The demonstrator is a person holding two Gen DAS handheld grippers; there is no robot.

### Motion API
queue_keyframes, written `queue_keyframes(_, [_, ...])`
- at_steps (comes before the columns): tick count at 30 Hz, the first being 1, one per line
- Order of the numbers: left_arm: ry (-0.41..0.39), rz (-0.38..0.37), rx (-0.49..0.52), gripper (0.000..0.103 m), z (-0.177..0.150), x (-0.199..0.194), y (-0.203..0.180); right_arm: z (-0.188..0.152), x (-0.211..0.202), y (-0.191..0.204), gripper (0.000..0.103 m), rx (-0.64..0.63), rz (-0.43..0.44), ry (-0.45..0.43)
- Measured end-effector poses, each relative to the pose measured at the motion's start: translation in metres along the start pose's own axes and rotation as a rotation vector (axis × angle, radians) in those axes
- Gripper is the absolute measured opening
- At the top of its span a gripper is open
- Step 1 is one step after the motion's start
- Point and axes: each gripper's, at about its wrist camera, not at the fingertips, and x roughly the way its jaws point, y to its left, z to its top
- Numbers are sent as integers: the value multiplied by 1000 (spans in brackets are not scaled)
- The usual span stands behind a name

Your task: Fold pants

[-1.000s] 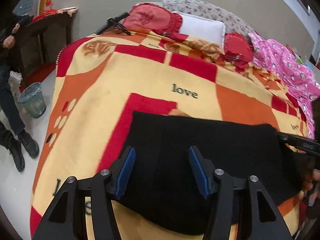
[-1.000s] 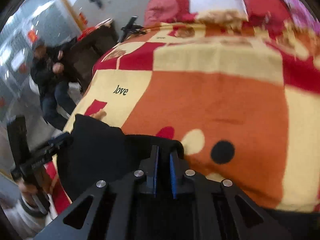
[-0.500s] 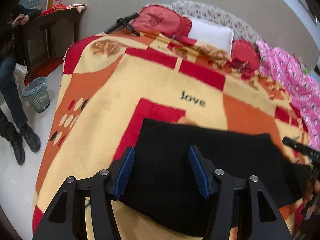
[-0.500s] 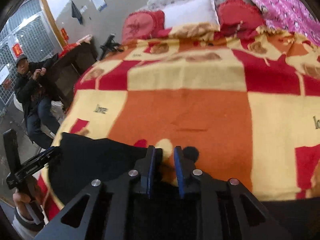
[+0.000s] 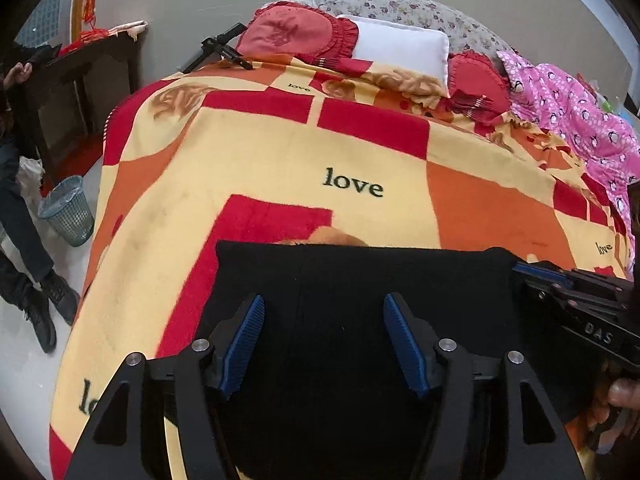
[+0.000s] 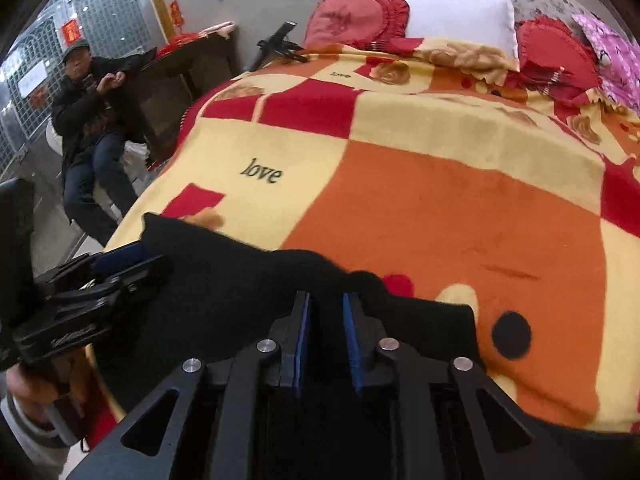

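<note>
The black pants (image 5: pixel 360 280) lie folded into a flat rectangle on the near part of the bed's red, orange and yellow blanket (image 5: pixel 280 152). My left gripper (image 5: pixel 324 340) hovers over them, open and empty. In the right wrist view the pants (image 6: pixel 240 272) lie under my right gripper (image 6: pixel 326 332), whose jaws stand a narrow gap apart with nothing between them, over the cloth's right end. The right gripper also shows in the left wrist view (image 5: pixel 540 272) and the left gripper in the right wrist view (image 6: pixel 116 260).
Red cushions (image 5: pixel 296 32), a white pillow (image 5: pixel 400 48) and a pink quilt (image 5: pixel 572 120) lie at the bed's head. A mesh bin (image 5: pixel 68 212) stands on the floor at left. A seated person (image 6: pixel 88 120) and a dark table (image 5: pixel 76 80) are left of the bed.
My right gripper has opened from shut to a narrow gap and let go of the pants' edge. Both views have pulled back a little. The left gripper stays open.
</note>
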Motion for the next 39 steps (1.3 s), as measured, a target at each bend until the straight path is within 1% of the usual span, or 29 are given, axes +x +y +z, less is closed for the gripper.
queue_keyframes(3, [5,1,0,63,1,0,-2,2,5,-2,15,9,3,4])
queue_keyframes(4, [5,-1,-6,62,1,-2,-1,2,1,-2,19,16,11,7])
queue_keyframes(6, [0,-14,-21,62,0,-9,1,-1,-10,-1,20,12,11,3])
queue_keyframes(8, [-8,-24,-31,62,-2,-17,1,-7,-26,3,27,-5,16,2])
queue_keyframes(10, [-28,-33,-28,62,-4,-26,-2,-14,-38,10,37,-35,21,-5])
queue_keyframes(11, [-34,-37,-23,62,-6,-29,-4,-19,-44,14,38,-53,14,-2])
queue_keyframes(15, [-36,-70,1,62,-14,-36,-17,-37,-59,22,38,-57,39,2])
queue_keyframes(18, [-20,-85,26,62,-23,-34,-28,-47,-62,28,38,-73,28,12])
queue_keyframes(22, [-6,-85,19,63,-26,-30,-30,-60,-65,29,38,-72,30,23])
queue_keyframes(26, [-3,-75,13,66,-28,-25,-28,-71,-57,27,38,-61,20,49])
queue_keyframes(28, [-5,-64,25,66,-29,-24,-30,-75,-56,26,38,-56,22,26])
queue_keyframes(32, [2,-56,26,66,-27,-27,-36,-76,-63,25,38,-55,26,37])
queue_keyframes(33, [3,-61,22,66,-26,-29,-36,-76,-67,23,39,-52,27,36])
queue_keyframes(37, [-12,-75,24,66,-25,-40,-39,-78,-86,9,48,-22,2,7])
queue_keyframes(39, [-22,-78,41,66,-25,-46,-45,-83,-97,-3,49,0,-16,-5])
